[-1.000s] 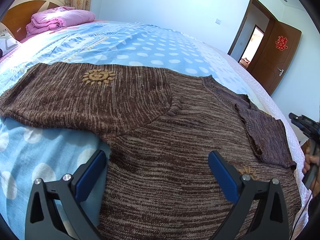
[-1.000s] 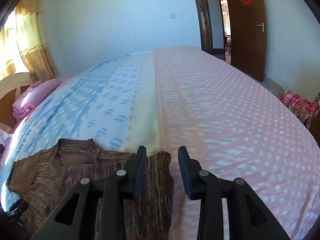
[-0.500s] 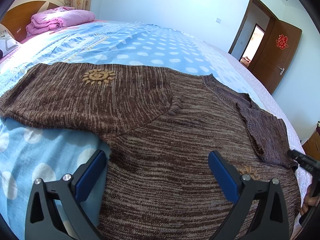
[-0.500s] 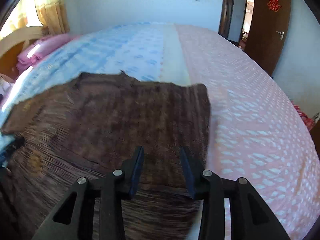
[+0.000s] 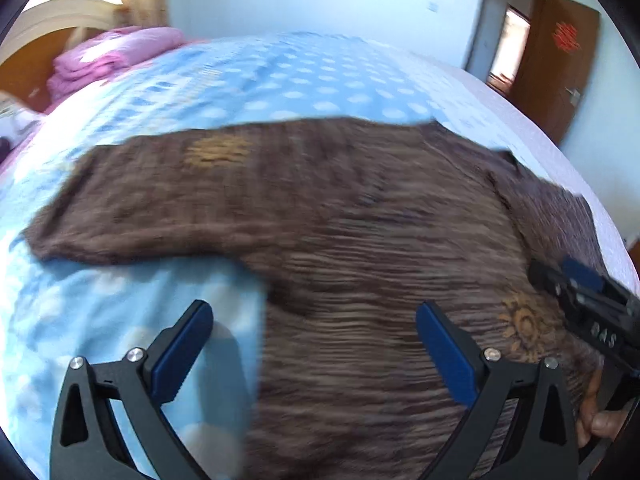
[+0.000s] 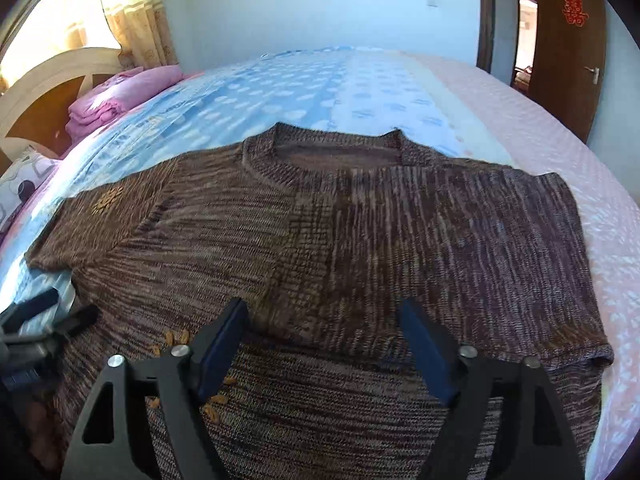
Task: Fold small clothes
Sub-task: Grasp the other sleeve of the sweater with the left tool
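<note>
A brown knit sweater (image 6: 360,240) lies flat on the bed, collar at the far side. Its right sleeve (image 6: 500,248) is folded over the body; its left sleeve (image 5: 160,200) is spread out to the left, with a yellow sun emblem on it. My left gripper (image 5: 316,344) is open and empty above the sweater's lower left edge. My right gripper (image 6: 324,340) is open and empty above the sweater's lower middle. It also shows in the left wrist view (image 5: 588,308), and the left gripper in the right wrist view (image 6: 36,320).
The bed has a blue dotted cover (image 6: 300,88) on the left and pink (image 6: 560,128) on the right. A folded pink blanket (image 6: 116,96) lies by the wooden headboard (image 6: 44,96). A brown door (image 6: 568,40) stands open at the far right.
My right gripper has opened and drawn back towards the sweater's hem, so the whole sweater now shows. My left gripper has shifted slightly; its view is blurred by motion.
</note>
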Demonstrator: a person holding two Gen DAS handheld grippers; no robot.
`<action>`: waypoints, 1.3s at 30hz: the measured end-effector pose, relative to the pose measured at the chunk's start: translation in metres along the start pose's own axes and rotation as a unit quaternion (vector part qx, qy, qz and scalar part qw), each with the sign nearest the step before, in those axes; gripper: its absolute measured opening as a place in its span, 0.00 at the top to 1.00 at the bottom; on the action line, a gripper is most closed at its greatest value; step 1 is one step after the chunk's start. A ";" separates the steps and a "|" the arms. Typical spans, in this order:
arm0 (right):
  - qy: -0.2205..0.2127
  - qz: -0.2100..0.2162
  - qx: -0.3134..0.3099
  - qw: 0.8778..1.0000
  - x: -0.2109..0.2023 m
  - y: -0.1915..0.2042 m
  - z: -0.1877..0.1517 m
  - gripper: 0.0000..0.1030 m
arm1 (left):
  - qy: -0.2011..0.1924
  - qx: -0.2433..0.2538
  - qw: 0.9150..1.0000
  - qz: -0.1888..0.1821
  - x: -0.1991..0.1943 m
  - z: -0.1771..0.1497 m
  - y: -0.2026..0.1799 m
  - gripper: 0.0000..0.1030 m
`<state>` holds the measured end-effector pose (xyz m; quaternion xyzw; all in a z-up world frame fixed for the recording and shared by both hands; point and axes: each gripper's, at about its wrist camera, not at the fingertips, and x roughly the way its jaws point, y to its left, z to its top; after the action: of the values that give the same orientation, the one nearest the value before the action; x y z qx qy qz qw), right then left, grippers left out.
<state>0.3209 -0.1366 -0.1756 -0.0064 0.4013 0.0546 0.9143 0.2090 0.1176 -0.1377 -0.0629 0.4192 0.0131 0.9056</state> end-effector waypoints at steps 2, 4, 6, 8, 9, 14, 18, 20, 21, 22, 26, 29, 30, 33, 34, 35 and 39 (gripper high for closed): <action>-0.004 0.006 0.005 1.000 -0.001 -0.005 -0.003 0.23 | -0.031 -0.052 0.998 0.014 -0.017 0.005 0.035 0.00; -0.009 0.012 0.010 1.000 -0.002 -0.006 -0.005 0.23 | -0.053 -0.116 0.991 0.030 -0.028 0.014 0.077 0.00; -0.012 0.018 0.015 1.000 -0.002 -0.007 -0.006 0.23 | -0.065 -0.185 0.979 0.053 -0.033 0.026 0.127 0.00; -0.015 0.022 0.018 0.999 -0.004 -0.008 -0.008 0.23 | -0.058 -0.241 0.966 0.070 -0.030 0.034 0.168 0.01; -0.016 0.024 0.020 0.999 -0.004 -0.008 -0.008 0.23 | -0.053 -0.272 0.958 0.074 -0.026 0.036 0.190 0.03; -0.017 0.024 0.020 0.999 -0.005 -0.008 -0.008 0.23 | -0.044 -0.372 0.927 0.014 -0.004 0.029 0.238 0.22; -0.017 0.025 0.020 0.999 -0.005 -0.009 -0.008 0.23 | -0.058 -0.366 0.929 0.022 -0.001 0.033 0.232 0.22; -0.017 0.025 0.020 0.999 -0.005 -0.009 -0.008 0.23 | -0.066 -0.364 0.929 0.032 0.001 0.032 0.227 0.25; -0.017 0.026 0.021 0.999 -0.005 -0.009 -0.008 0.23 | -0.067 -0.361 0.929 0.037 -0.001 0.031 0.222 0.26; -0.018 0.026 0.021 0.999 -0.006 -0.009 -0.009 0.23 | -0.067 -0.357 0.931 0.041 0.002 0.035 0.219 0.29; -0.019 0.028 0.024 0.999 -0.006 -0.010 -0.009 0.23 | -0.063 -0.321 0.942 0.074 0.008 0.037 0.212 0.52; -0.021 0.031 0.026 0.999 -0.007 -0.011 -0.010 0.23 | -0.055 -0.323 0.943 0.053 0.012 0.037 0.215 0.88; -0.022 0.033 0.028 0.999 -0.007 -0.011 -0.010 0.23 | -0.053 -0.329 0.942 0.044 0.013 0.036 0.217 0.88; -0.025 0.040 0.034 0.998 -0.007 -0.014 -0.010 0.23 | -0.058 -0.316 0.945 0.053 0.010 0.039 0.214 0.89; -0.026 0.043 0.037 0.998 -0.007 -0.015 -0.010 0.23 | -0.061 -0.307 0.948 0.059 0.009 0.043 0.209 0.89; -0.027 0.046 0.040 0.998 -0.007 -0.016 -0.010 0.23 | -0.065 -0.297 0.951 0.058 0.007 0.047 0.203 0.89; -0.033 0.057 0.052 0.996 -0.009 -0.021 -0.011 0.23 | -0.102 -0.232 0.967 0.028 -0.011 0.071 0.152 0.89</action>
<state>0.3095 -0.1589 -0.1770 0.0657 0.3733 0.0859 0.9214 0.2438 0.2771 -0.0991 -0.2581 0.3115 0.1417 0.9035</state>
